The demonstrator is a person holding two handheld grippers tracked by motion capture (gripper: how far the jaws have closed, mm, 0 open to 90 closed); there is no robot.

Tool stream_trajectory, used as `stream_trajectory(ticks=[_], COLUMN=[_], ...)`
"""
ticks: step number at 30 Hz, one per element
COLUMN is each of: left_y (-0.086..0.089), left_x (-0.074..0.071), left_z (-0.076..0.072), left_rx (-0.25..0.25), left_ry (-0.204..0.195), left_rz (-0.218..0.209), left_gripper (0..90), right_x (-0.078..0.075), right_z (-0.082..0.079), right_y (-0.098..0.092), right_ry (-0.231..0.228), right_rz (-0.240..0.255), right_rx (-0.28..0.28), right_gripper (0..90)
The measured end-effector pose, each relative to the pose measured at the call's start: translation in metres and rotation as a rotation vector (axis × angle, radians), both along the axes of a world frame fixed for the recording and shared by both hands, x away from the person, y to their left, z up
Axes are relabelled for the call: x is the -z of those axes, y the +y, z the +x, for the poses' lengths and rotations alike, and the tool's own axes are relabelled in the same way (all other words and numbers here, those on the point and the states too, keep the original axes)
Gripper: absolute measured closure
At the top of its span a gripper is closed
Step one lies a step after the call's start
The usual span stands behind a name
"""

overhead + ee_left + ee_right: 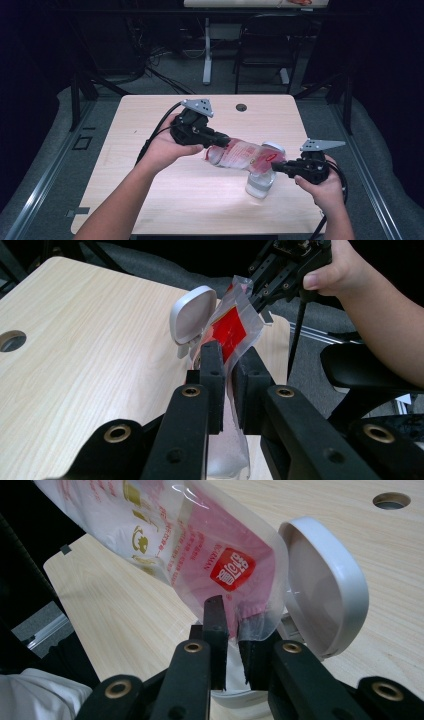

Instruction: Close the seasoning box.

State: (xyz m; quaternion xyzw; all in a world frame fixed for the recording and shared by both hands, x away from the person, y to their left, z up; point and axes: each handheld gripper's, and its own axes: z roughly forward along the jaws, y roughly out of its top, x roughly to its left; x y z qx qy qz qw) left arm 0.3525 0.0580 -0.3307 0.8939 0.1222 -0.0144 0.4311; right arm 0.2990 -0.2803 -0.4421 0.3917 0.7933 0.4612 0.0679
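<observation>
A clear plastic bag (242, 155) with red print hangs stretched between both grippers above the table. My left gripper (219, 141) is shut on its one end, and the pads (212, 371) pinch the film just below the red label (229, 330). On the opposite end my right gripper (278, 168) is shut on the bag's edge (250, 622). Under the bag stands a translucent white container (260, 186) with its flip lid (274, 147) open. The lid (322, 580) rises just beside the right gripper's jaws, and it stands behind the bag as the lid (192, 315) in the left gripper view.
The light wooden table (150, 200) has a round cable hole (241, 107) near its far edge. Behind the table a black chair (265, 40) and another desk's white leg (206, 55) stand on the grey floor. Cables trail from both grippers.
</observation>
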Motion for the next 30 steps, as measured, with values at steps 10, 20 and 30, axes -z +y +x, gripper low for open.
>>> stream_trajectory(ticks=[10, 20, 30], left_y=[-0.0021, -0.0040, -0.0062], left_x=[-0.0013, 0.0002, -0.0005], left_z=[-0.0005, 0.0018, 0.0013], left_rx=[-0.017, 0.001, 0.008], left_ry=[-0.018, -0.001, -0.002], left_rz=[0.022, -0.006, -0.004], left_gripper=[84.4, 84.4, 84.4], right_x=[0.0010, 0.0011, 0.0005], right_z=[0.0011, 0.0011, 0.0004], right_y=[-0.0023, -0.0042, -0.0055], right_ry=[-0.003, -0.005, -0.005], right_rz=[0.007, 0.014, 0.002], right_rx=[0.016, 0.026, 0.026], right_gripper=[82.8, 82.8, 82.8])
